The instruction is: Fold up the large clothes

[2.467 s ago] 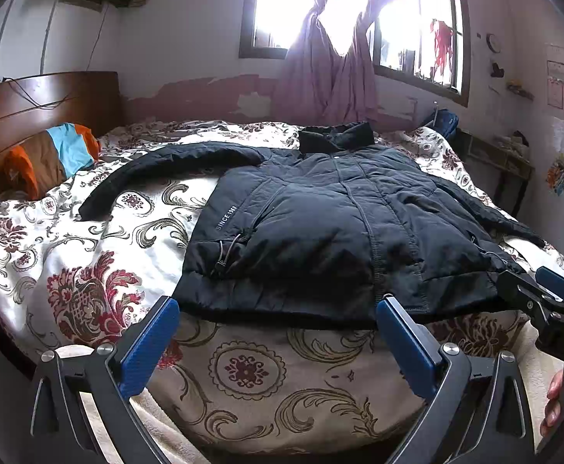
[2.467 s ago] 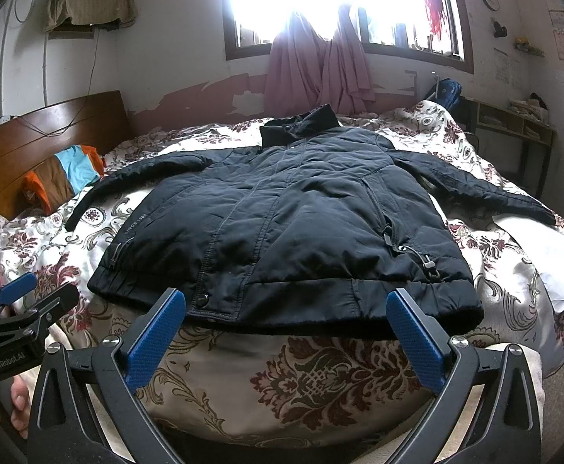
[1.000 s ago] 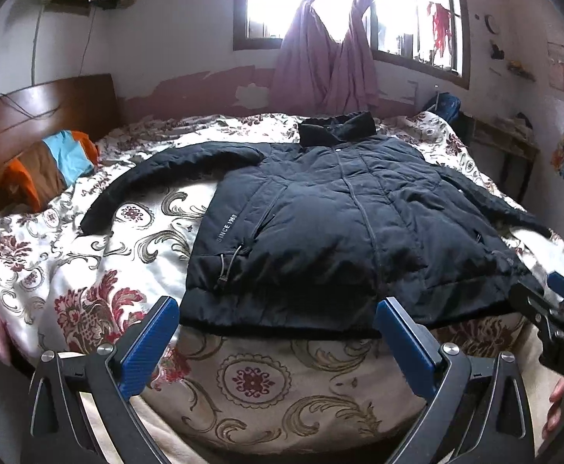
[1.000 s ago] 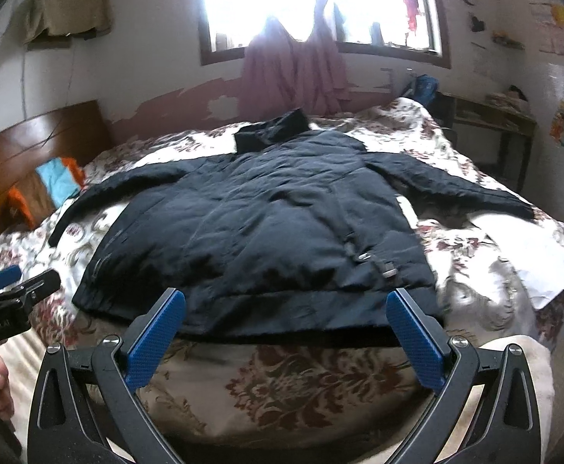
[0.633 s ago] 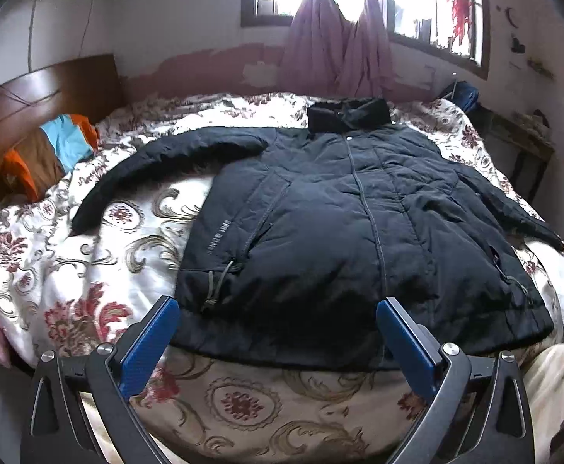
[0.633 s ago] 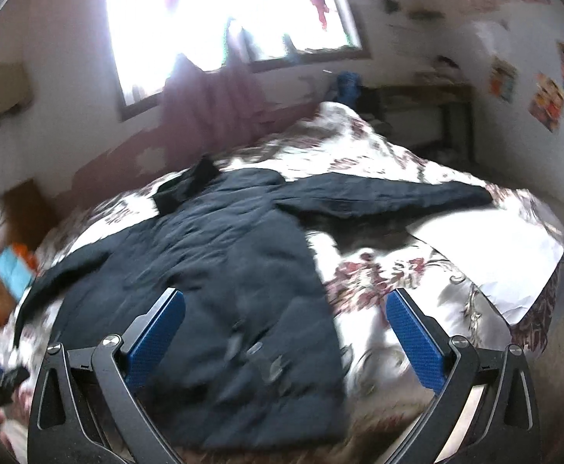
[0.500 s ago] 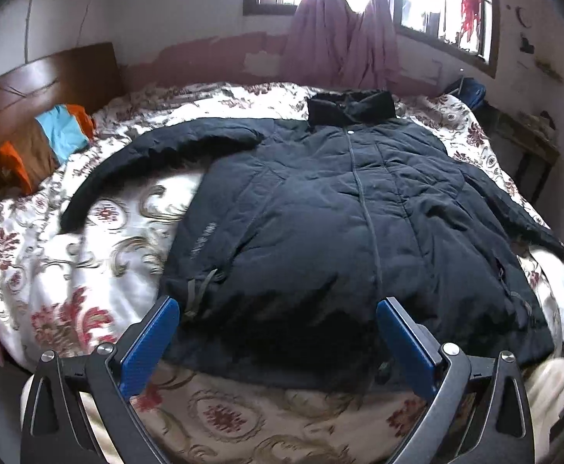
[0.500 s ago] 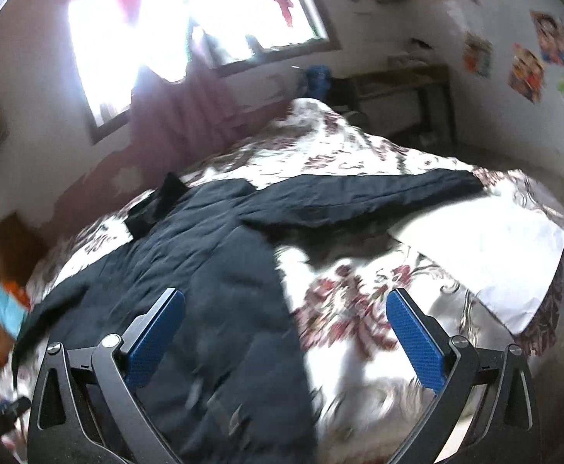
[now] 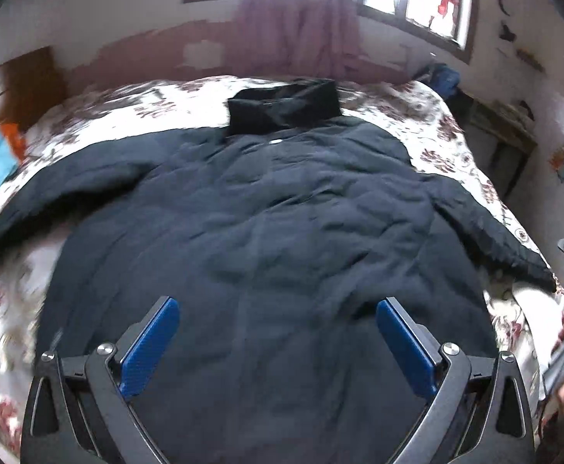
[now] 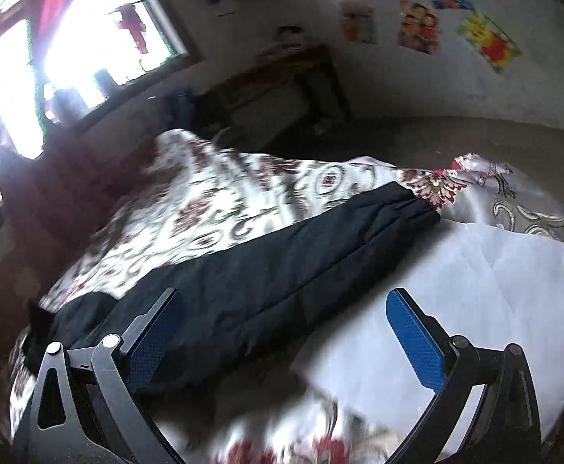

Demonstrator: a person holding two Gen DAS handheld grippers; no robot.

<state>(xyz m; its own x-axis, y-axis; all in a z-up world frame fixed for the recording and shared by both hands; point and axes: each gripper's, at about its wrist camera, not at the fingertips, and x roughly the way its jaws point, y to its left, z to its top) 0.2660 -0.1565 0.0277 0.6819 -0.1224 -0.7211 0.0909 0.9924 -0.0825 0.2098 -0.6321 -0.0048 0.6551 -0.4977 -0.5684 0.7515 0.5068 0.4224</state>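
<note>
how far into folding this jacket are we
Barely started. Done: the black jacket lies spread flat on the floral bedspread, collar away from the camera, both sleeves out to the sides. In hand: nothing; the left gripper hovers open over the hem, and the right gripper is open above the right sleeve. Left: every fold, sleeves first, then the body.

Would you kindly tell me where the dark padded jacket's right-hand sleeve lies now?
In the right wrist view, the sleeve stretches diagonally across the floral bedspread, its cuff beside the white sheet.
</note>
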